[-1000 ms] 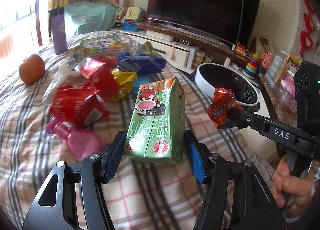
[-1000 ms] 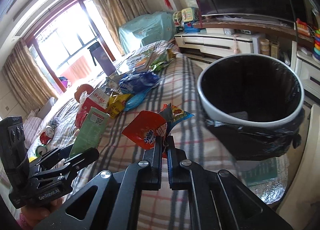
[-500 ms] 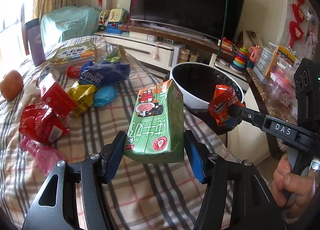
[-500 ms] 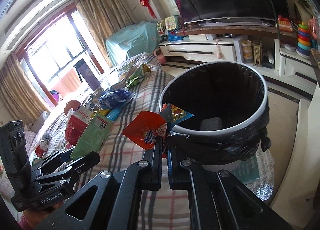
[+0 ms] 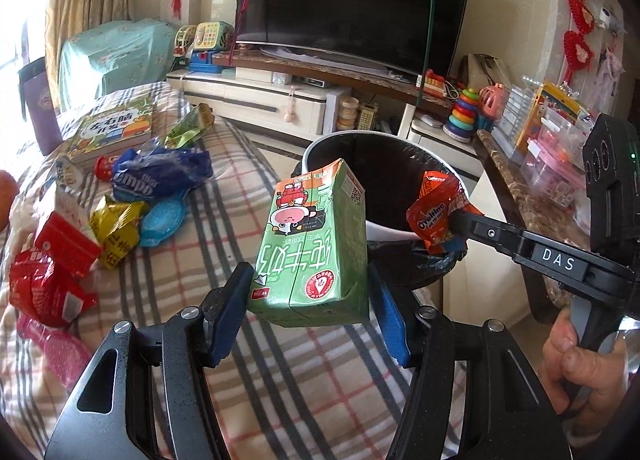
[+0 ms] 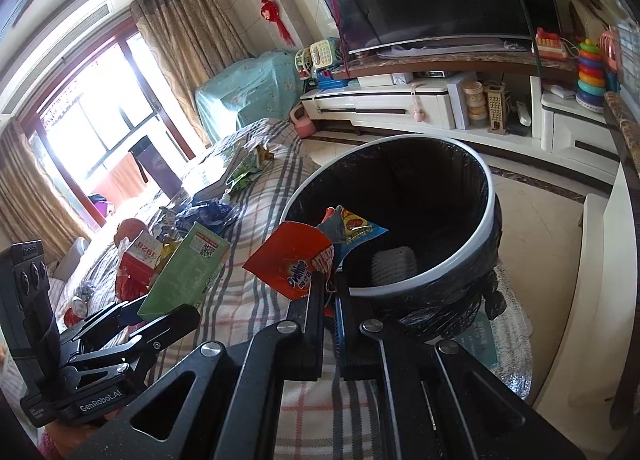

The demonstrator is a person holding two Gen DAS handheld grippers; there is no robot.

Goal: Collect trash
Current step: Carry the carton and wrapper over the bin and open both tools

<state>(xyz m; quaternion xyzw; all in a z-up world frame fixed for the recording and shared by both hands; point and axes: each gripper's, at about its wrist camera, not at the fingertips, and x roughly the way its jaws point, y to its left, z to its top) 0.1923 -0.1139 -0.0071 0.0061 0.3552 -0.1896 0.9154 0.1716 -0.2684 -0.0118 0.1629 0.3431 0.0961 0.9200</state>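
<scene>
A green cardboard drink carton printed with a cartoon figure sits clamped between the blue pads of the left gripper, lifted clear of the plaid blanket that covers the bed. To its right, the right gripper is pinched tight on an orange foil Ovaltine snack wrapper, with a second crinkled wrapper in blue and yellow caught in the same grip. Both wrappers hang at the near rim of a round white-rimmed bin lined with a black plastic bag, which stands on the floor just beside the bed; the carton is held near the bin's left edge. A hand grips the handle of the right gripper at the lower right of the left wrist view.

More litter lies on the blanket behind: a blue crumpled plastic packet, a yellow foil wrapper, red packets, a pink plastic piece and a green illustrated book. A dark curved television stands on a low white cabinet beyond, with toys along its top.
</scene>
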